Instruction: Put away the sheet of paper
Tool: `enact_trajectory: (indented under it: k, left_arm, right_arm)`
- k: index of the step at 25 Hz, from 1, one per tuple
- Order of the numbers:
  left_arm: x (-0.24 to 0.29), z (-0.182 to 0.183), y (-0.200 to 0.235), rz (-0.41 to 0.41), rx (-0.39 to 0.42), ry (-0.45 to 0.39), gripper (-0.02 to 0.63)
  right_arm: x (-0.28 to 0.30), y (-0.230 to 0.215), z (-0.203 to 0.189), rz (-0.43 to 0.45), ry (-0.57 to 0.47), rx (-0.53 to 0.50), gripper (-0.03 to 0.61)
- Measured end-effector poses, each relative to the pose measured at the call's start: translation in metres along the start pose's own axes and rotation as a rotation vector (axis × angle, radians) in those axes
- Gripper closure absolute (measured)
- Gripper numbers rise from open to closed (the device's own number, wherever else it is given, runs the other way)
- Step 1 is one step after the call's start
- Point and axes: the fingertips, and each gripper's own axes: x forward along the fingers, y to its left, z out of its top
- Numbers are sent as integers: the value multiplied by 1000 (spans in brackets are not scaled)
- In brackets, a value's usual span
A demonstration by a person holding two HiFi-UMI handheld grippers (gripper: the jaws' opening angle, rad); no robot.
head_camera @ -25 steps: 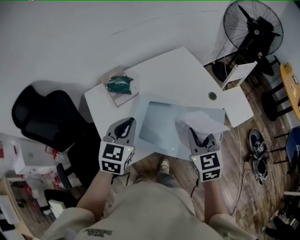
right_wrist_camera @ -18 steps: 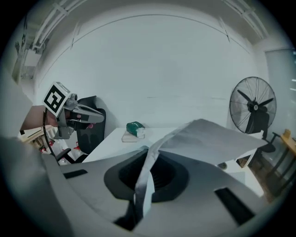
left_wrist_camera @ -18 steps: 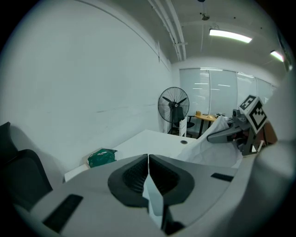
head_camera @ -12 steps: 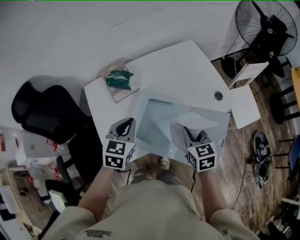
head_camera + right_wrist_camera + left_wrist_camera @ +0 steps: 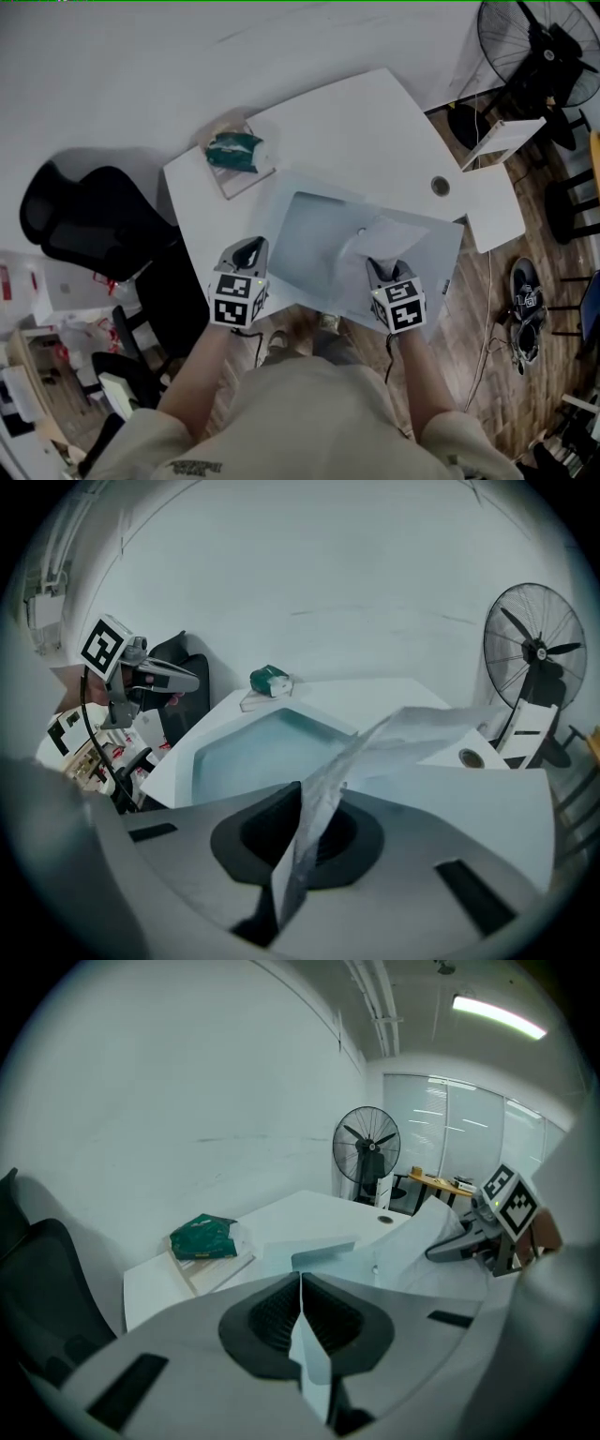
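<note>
Sheet of paper (image 5: 392,234) is clamped in my right gripper (image 5: 385,270), over the translucent folder (image 5: 309,234) on the desk (image 5: 366,131). My left gripper (image 5: 249,251) pinches the folder's edge. Insertion is not yet done.

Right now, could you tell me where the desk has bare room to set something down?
Bare: the far desk between green packet and cable hole. Crowded: the near edge, with folder, paper, left gripper and right gripper.
</note>
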Motion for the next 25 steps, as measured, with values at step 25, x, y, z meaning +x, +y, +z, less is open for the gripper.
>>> enact_trajectory:
  k: [25]
  left_arm:
    - [41,-106,19,101,-110,237,589]
  right_arm:
    - [53,-25,-61,52,146,115,554]
